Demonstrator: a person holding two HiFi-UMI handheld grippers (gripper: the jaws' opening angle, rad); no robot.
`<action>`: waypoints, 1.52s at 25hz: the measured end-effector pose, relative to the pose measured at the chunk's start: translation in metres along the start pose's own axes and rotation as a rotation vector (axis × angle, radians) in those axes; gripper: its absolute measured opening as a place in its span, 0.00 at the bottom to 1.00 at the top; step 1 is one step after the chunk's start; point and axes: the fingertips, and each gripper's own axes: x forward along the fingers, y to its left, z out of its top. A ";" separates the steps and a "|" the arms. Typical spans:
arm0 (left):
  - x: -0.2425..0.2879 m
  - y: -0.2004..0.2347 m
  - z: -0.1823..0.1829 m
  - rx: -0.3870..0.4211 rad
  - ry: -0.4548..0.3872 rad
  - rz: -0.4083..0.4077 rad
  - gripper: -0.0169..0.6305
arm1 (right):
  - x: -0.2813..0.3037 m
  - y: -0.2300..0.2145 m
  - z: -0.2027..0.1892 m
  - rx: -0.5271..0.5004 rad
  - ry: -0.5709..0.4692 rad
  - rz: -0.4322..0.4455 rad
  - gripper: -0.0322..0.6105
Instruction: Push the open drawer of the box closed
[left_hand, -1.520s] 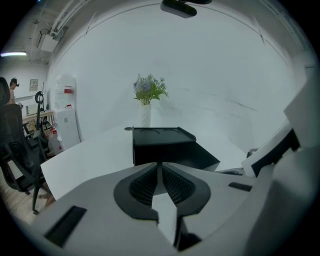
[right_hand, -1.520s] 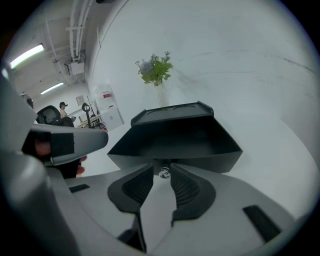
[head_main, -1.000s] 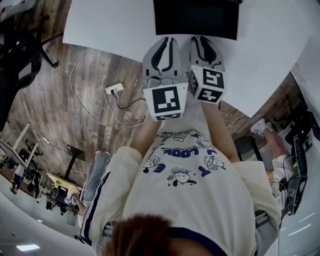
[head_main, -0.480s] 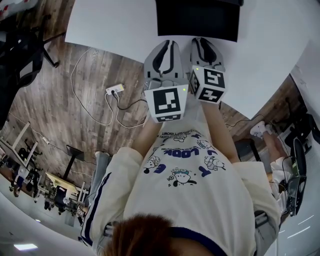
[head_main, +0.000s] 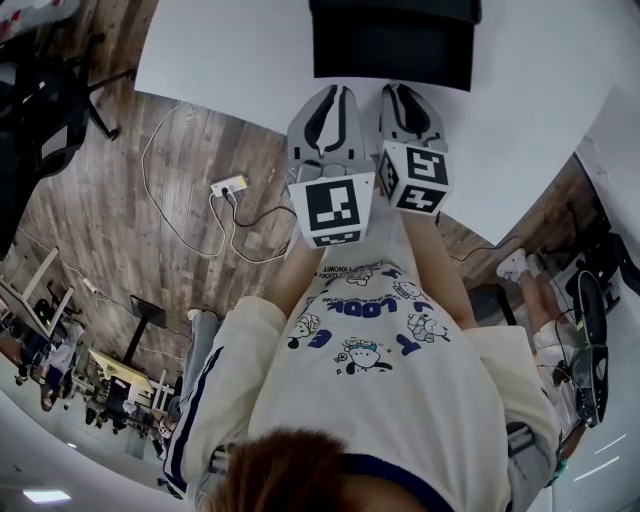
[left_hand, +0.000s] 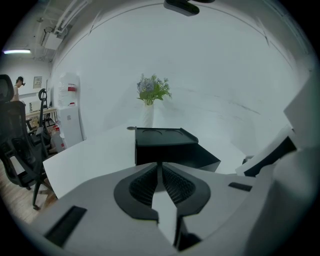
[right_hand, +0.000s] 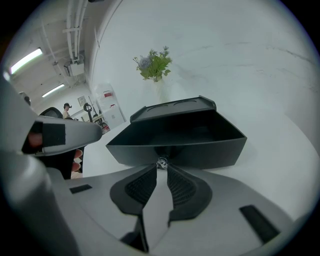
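A black box (head_main: 392, 45) stands on the white table (head_main: 230, 50) straight ahead of me. Its drawer (right_hand: 177, 140) is pulled out towards me and looks empty, with a small knob (right_hand: 161, 163) on its front wall. My right gripper (right_hand: 161, 168) is shut, its tips right at that knob. Whether they touch it I cannot tell. My left gripper (left_hand: 159, 166) is also shut and points at the box body (left_hand: 162, 145), a short way off, with the drawer (left_hand: 202, 159) jutting out to its right. From the head view, both grippers (head_main: 335, 92) (head_main: 395, 90) sit side by side just short of the box.
A vase of flowers (left_hand: 150, 92) stands on the table behind the box. An office chair (left_hand: 15, 150) stands beside the table's left end. On the wooden floor lie a power strip (head_main: 229, 186) and cables.
Both grippers and the box sit slightly lower in the head view than before. The gap between the grippers and the box looks much the same.
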 end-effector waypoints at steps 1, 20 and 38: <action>0.001 0.000 0.002 -0.001 -0.002 0.002 0.09 | 0.001 -0.001 0.001 0.000 0.004 -0.001 0.18; 0.028 0.012 0.020 -0.012 -0.004 0.003 0.09 | 0.035 -0.007 0.031 0.014 0.007 -0.008 0.18; 0.047 0.019 0.026 -0.015 -0.001 0.022 0.09 | 0.061 -0.018 0.055 0.002 -0.023 -0.010 0.18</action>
